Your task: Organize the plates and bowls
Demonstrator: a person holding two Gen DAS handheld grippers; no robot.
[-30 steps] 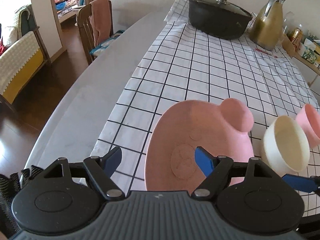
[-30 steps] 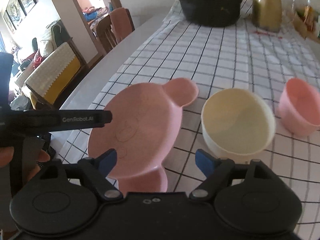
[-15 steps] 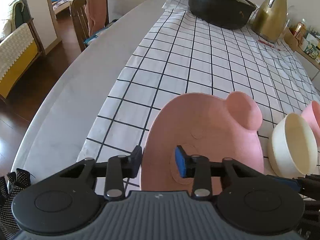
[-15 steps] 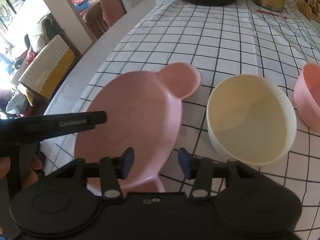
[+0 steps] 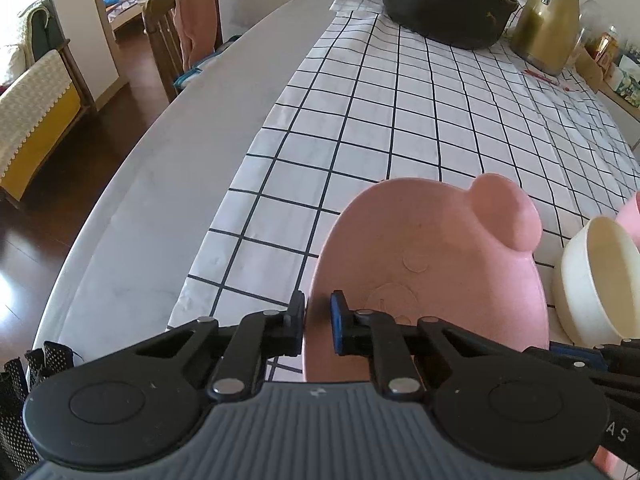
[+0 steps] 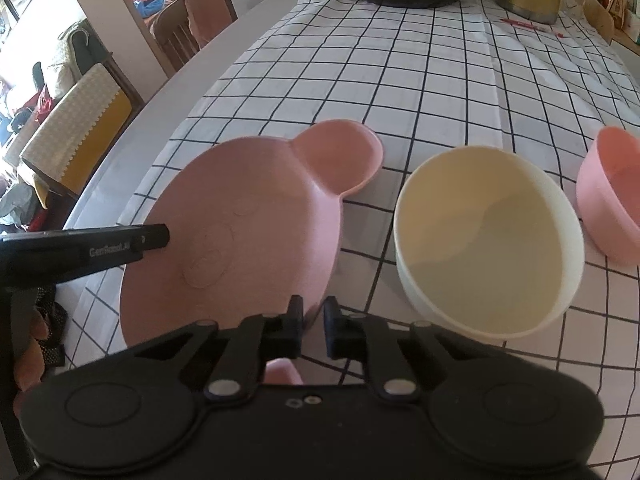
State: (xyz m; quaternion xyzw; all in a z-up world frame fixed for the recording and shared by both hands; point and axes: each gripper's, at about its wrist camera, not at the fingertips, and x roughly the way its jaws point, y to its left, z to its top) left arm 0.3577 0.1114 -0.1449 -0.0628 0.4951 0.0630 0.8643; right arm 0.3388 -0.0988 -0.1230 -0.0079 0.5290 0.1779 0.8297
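While both claws work at one dish, the long grey table [image 5: 160, 168] takes up most of the room, with a white cloth checked in black lines [image 5: 400, 120] spread over its right side. At the far end of the cloth stand a black lidded cooking pot [image 5: 440, 4] and, just to its right, a gold metal jug [image 5: 548, 24]. A wooden chair with a pink towel over its back [image 5: 176, 40] is drawn up to the table's left edge.

On the near part of the cloth lies the pink bear-shaped plastic plate [image 5: 432, 272], one round ear pointing away towards the pot. Just to its right sits the cream round bowl [image 6: 488, 240], tipped a little towards the plate, and beside that the smaller pink round bowl [image 6: 608, 192].

The left gripper [image 5: 318, 320] is clamped on the plate's left rim, one pad on each side of it. The right gripper [image 6: 313, 326] has its jaws closing on the plate's near right edge, which stands in the narrow gap between them.
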